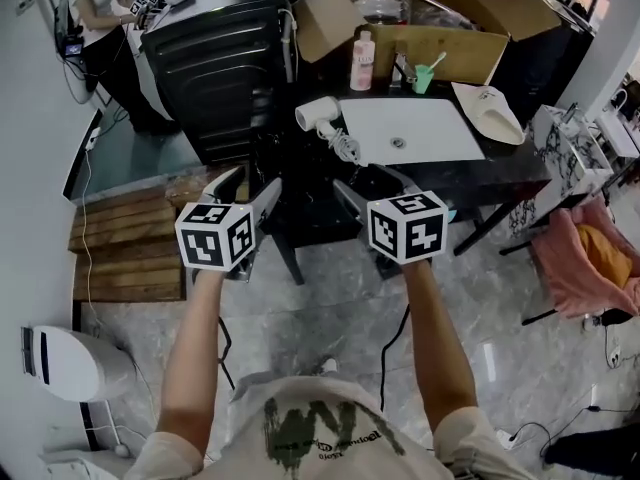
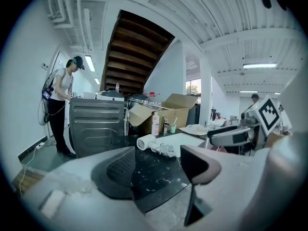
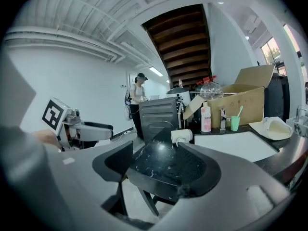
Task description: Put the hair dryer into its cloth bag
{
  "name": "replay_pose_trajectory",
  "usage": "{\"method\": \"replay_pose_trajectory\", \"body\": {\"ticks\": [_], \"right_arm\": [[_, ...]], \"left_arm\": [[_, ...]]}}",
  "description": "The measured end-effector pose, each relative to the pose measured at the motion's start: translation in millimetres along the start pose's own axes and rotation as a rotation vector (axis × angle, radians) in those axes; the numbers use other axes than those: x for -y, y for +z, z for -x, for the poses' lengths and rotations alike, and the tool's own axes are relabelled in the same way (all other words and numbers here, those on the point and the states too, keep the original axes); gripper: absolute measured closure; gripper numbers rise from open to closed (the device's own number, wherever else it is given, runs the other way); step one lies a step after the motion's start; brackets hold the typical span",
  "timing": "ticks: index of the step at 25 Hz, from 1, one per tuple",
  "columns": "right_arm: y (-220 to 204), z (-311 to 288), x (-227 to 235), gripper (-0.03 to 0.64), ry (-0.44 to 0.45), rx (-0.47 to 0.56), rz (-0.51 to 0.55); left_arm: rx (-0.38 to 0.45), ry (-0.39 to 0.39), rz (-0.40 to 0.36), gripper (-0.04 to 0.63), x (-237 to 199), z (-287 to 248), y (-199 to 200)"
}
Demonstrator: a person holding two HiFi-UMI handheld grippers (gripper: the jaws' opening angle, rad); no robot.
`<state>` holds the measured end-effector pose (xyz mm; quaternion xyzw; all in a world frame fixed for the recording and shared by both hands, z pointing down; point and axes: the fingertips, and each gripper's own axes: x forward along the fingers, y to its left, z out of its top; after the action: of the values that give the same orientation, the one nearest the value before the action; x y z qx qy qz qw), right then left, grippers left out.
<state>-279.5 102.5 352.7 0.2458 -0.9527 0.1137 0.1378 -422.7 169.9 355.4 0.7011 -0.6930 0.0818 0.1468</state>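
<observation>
I hold my left gripper and my right gripper side by side, just short of the near edge of the black table. In the left gripper view the 2 jaws stand wide apart. Only the table top shows in the gap, so nothing is gripped. The right gripper view shows the same: jaws wide, with only the table's near corner beyond the pads. Neither gripper touches anything.

The dryer, white, lies on its side on the table, well ahead of both grippers. Its cord is bunched just beside it on my side. The bag, white and flat, lies to the right of the dryer, with its left edge close by the cord. The dryer is outside the bag. From the left gripper, the dryer sits straight ahead above the gap, with the bag to its right. From the right gripper, the dryer shows just over the jaws.

Behind the bag stand a pink bottle, a green cup and a cardboard box. A black cabinet stands left of the table, and a person is beyond it.
</observation>
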Motion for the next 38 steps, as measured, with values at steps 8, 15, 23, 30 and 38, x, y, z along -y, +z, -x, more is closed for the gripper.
{"method": "replay_pose_trajectory", "body": {"ticks": [8,15,23,30,38], "right_arm": [[-6,-29,23,0.321,0.042,-0.051,0.022],[-6,-73,40,0.318,0.055,-0.115,0.023],[-11,-140,66,0.311,0.014,-0.248,0.09],[-21,-198,91,0.307,-0.013,-0.378,0.068],[-46,-238,116,0.298,-0.038,-0.548,0.12]], "left_arm": [[0.013,0.068,0.003,0.287,-14,-16,5],[-0.005,0.065,0.009,0.287,-33,-44,1],[-0.006,-0.027,-0.03,0.287,-53,-106,13],[-0.037,-0.105,-0.043,0.287,-86,-156,23],[-0.073,-0.179,-0.048,0.287,-112,-198,20]]}}
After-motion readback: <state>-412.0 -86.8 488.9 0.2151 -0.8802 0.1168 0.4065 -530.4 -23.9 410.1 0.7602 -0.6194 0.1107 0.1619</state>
